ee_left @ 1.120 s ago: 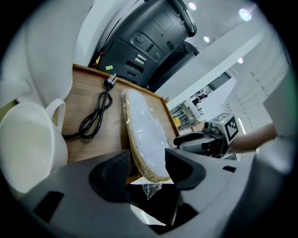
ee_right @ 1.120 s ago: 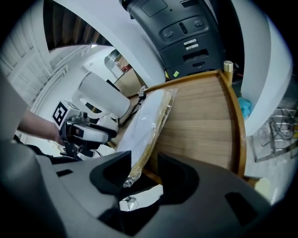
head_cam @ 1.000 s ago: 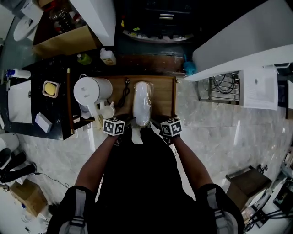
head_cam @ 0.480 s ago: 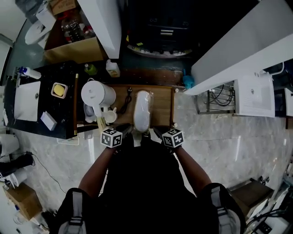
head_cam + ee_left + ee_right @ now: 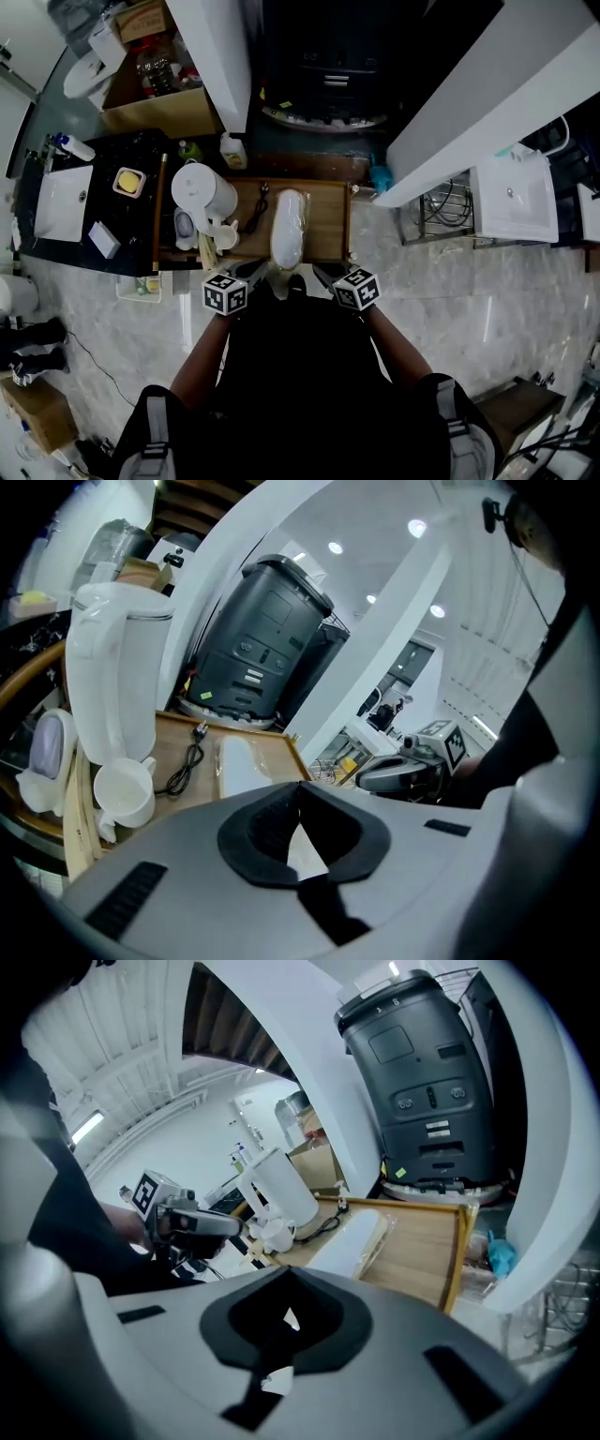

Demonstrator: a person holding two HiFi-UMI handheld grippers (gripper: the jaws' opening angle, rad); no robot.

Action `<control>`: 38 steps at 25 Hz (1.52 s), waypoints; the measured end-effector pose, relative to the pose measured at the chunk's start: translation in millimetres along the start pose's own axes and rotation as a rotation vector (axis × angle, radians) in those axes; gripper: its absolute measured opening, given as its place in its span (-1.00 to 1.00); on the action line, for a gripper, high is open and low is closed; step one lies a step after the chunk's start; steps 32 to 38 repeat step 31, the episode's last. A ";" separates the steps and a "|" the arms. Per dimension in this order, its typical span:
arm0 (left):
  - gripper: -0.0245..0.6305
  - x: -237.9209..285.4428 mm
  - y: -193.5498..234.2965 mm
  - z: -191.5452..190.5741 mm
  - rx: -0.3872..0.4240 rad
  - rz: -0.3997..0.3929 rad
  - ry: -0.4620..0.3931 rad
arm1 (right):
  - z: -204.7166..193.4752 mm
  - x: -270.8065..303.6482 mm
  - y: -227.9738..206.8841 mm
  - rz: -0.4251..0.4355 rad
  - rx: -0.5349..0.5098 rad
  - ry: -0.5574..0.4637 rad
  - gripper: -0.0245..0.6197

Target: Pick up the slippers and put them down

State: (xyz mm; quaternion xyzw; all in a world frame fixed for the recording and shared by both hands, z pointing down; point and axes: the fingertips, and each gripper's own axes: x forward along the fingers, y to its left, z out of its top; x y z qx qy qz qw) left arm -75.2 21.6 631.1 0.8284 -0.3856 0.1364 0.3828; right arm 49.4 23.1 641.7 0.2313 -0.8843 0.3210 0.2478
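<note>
The white slippers [image 5: 288, 228], wrapped in clear plastic, lie lengthwise on a wooden tray [image 5: 330, 225]; they also show in the left gripper view as slippers [image 5: 246, 763] and in the right gripper view as slippers [image 5: 353, 1237]. My left gripper [image 5: 253, 272] and right gripper [image 5: 321, 273] hover at the tray's near edge, one on each side of the slippers' near end. Left gripper [image 5: 299, 789] and right gripper [image 5: 285, 1277] both have their jaws shut, with nothing seen held between them. The slippers' near end is hidden behind the gripper bodies.
A white kettle [image 5: 208, 191], a white cup [image 5: 224, 236] and a black cable [image 5: 256, 210] sit on the tray's left. A black counter [image 5: 122, 225] with a sink [image 5: 62, 202] lies further left. A dark machine [image 5: 323, 84] stands behind, a wire rack [image 5: 446, 212] to the right.
Both grippers have risen and drawn back a little from the tray's near edge. The slippers have stayed flat on the tray. The head view has pulled back.
</note>
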 end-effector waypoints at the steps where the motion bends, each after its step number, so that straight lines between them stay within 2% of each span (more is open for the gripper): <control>1: -0.89 -1.2 -5.8 0.3 0.013 -0.001 -0.006 | 2.8 -3.6 4.2 0.008 -0.009 -0.014 -0.90; 7: -0.89 -7.5 -35.1 -1.8 0.060 -0.013 -0.047 | 5.2 -14.1 29.2 0.029 -0.064 -0.050 -0.90; 14: -0.89 -29.9 -55.7 -6.5 0.133 -0.047 -0.054 | 6.0 -26.5 57.9 0.021 -0.103 -0.092 -0.90; 27: -0.89 -74.9 -98.4 -19.2 0.193 -0.105 -0.087 | -0.3 -52.0 97.4 -0.061 -0.129 -0.193 -0.90; 31: -0.89 -90.1 -103.1 -27.1 0.210 -0.105 -0.100 | -1.2 -46.5 111.9 -0.065 -0.149 -0.216 -0.90; 38: -0.89 -90.1 -103.1 -27.1 0.210 -0.105 -0.100 | -1.2 -46.5 111.9 -0.065 -0.149 -0.216 -0.90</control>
